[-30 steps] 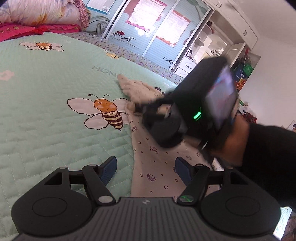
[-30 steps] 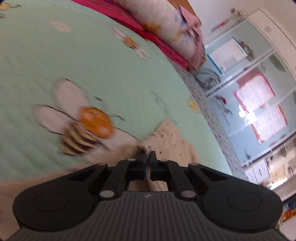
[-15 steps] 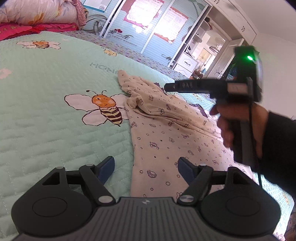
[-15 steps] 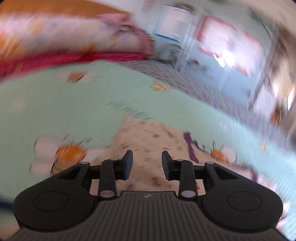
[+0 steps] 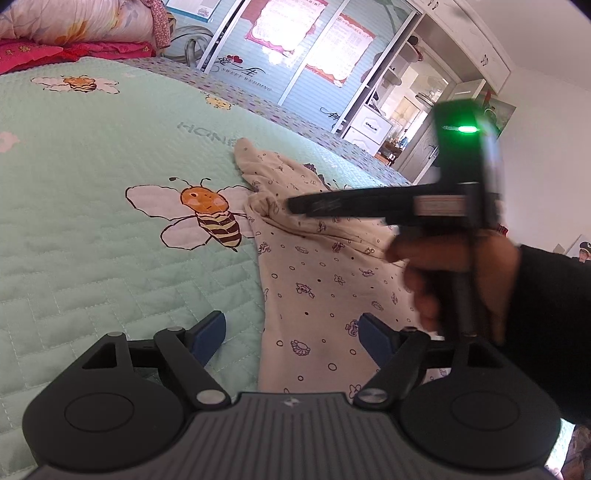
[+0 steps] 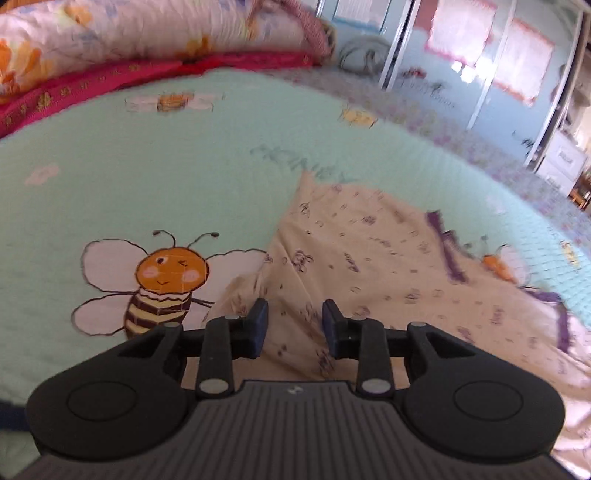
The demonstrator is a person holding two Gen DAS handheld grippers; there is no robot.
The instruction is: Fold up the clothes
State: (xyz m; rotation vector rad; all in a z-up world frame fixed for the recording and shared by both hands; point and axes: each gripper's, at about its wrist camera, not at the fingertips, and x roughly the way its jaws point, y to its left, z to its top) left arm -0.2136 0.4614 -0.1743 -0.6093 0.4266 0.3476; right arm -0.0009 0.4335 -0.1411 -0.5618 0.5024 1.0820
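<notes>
A cream garment printed with small dark figures lies spread on a mint-green bee-pattern quilt. In the right wrist view the same garment shows purple trim along its far right edge. My left gripper hovers open over the garment's near left edge, nothing between its blue pads. My right gripper is open just above a crumpled fold of the cloth. In the left wrist view that right gripper appears side-on, held by a hand in a dark sleeve, its tip near a bunched sleeve end.
A floral pillow and red bedding lie at the bed's far end. Sliding wardrobe doors and a white drawer unit stand beyond the bed. The quilt to the left of the garment is flat.
My right gripper let go of the bunched sleeve end, opened, and lifted back to level above the garment. The left gripper stayed open in nearly the same place.
</notes>
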